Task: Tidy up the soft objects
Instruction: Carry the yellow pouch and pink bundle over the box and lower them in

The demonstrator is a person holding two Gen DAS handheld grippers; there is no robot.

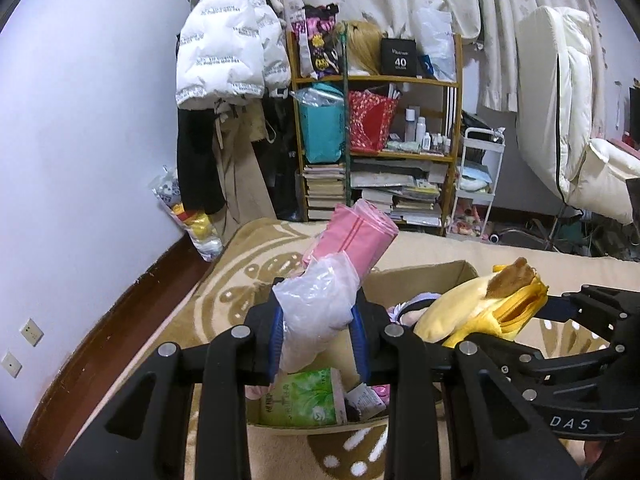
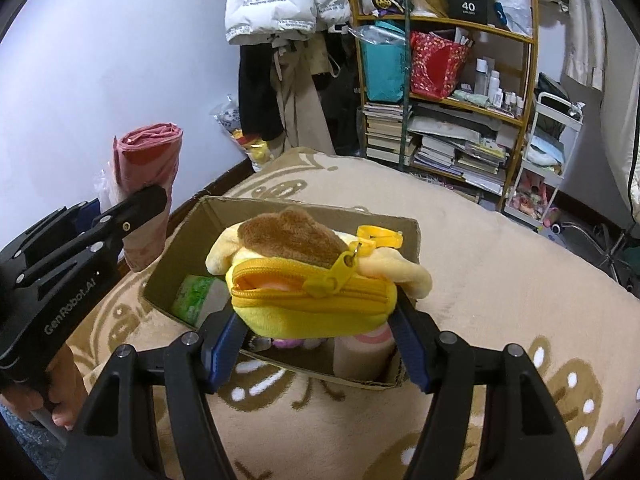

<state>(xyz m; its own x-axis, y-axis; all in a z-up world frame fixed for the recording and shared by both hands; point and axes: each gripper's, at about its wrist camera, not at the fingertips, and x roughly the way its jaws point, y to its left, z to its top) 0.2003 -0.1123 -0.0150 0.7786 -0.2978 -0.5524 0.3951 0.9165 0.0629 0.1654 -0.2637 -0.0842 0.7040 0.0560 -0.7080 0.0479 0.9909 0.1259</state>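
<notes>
My left gripper [image 1: 318, 342] is shut on a roll of pink bags in a clear plastic wrap [image 1: 320, 296], held up over the left end of an open cardboard box [image 1: 432, 270]. That pink roll [image 2: 148, 164] shows at the left in the right wrist view, above the left gripper's black body. My right gripper [image 2: 320, 344] is shut on a yellow plush zip pouch with a brown cap [image 2: 304, 276], held above the cardboard box [image 2: 280, 210]. The same pouch [image 1: 480, 304] appears at the right in the left wrist view. Inside the box lie a green packet [image 2: 192, 298] and pink soft items.
The box sits on a beige patterned blanket [image 2: 500, 280] covering a bed. Behind stand a wooden shelf [image 1: 376, 152] with books and bags, a white cart [image 1: 480, 184], hanging coats and a white chair [image 1: 568, 120]. A wall [image 1: 80, 140] runs along the left. A person's hand [image 2: 60, 392] grips the left tool.
</notes>
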